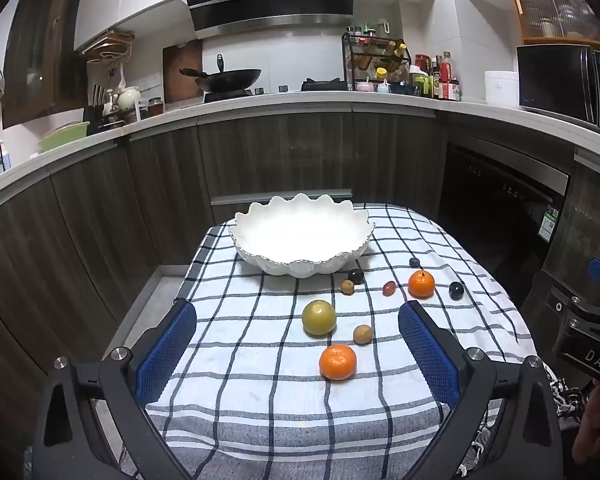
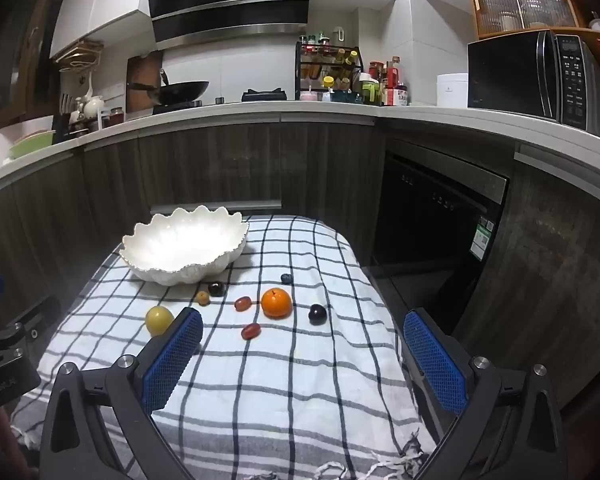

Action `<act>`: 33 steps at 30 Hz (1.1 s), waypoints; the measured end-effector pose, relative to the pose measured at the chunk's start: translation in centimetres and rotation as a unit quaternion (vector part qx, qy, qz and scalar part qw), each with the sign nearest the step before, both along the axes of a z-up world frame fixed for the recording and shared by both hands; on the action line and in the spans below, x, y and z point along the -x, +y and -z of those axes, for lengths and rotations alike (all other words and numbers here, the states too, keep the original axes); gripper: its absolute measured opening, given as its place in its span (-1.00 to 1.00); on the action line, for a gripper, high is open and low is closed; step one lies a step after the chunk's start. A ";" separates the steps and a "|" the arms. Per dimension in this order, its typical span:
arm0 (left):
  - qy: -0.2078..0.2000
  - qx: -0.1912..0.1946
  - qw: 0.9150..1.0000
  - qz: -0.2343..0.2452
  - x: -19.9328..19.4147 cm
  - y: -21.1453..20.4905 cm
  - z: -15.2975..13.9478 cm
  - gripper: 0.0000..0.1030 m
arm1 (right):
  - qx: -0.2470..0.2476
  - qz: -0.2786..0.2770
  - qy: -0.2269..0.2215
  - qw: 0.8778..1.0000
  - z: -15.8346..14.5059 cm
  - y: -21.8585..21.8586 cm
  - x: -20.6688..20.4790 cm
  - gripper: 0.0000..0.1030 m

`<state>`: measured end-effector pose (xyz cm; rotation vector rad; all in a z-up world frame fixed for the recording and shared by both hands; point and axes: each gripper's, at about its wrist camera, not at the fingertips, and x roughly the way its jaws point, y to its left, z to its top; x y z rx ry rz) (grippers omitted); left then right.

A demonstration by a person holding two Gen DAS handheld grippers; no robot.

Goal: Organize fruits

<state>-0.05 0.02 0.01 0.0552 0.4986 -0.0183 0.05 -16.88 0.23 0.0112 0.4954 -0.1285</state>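
Progress: I judge nothing done yet. The white scalloped bowl (image 1: 300, 236), upper centre of the left wrist view, shows no fruit inside; every fruit lies loose on the checked cloth (image 1: 260, 400).
Remaining: all fruit still to go into the bowl, if the bowl is the target, which I assume from the task.
Left gripper (image 1: 298, 352): my jaws are spread wide, nothing between the pads; it hangs over the near part of the cloth, lower centre of frame.
Right gripper (image 2: 303, 354): spread wide too, empty, over the near right of the cloth.
Oranges: two. Near orange (image 1: 338, 362) lower centre of the left view; far orange (image 1: 421, 284) right of centre.
Yellow-green round fruit (image 1: 319, 317): one, centre, just beyond the near orange.
Small tan round fruits: two. One (image 1: 363, 334) beside the near orange, one (image 1: 347, 286) close below the bowl.
Dark round fruits: two. One (image 1: 356, 276) touching or nearly touching the bowl's foot, one (image 1: 456, 290) at the right.
Blueberry-like fruit (image 1: 414, 262): one, beyond the far orange.
Red oval fruits: two in the right wrist view (image 2: 243, 303) (image 2: 251, 331); the left view shows only one.
Total fruit: ten, as far as I can count.
Bowls: one.
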 end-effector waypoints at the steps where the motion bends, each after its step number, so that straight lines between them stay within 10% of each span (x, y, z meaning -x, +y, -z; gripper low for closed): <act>1: 0.001 0.000 1.000 0.001 0.0 0.0 0.0 1.00 | 0.004 0.000 0.002 1.000 0.0 0.0 0.0 0.99; 33: 0.009 0.001 1.000 0.001 -0.1 -1.1 -0.2 1.00 | 0.000 0.000 -0.008 1.000 -0.5 0.3 0.4 0.99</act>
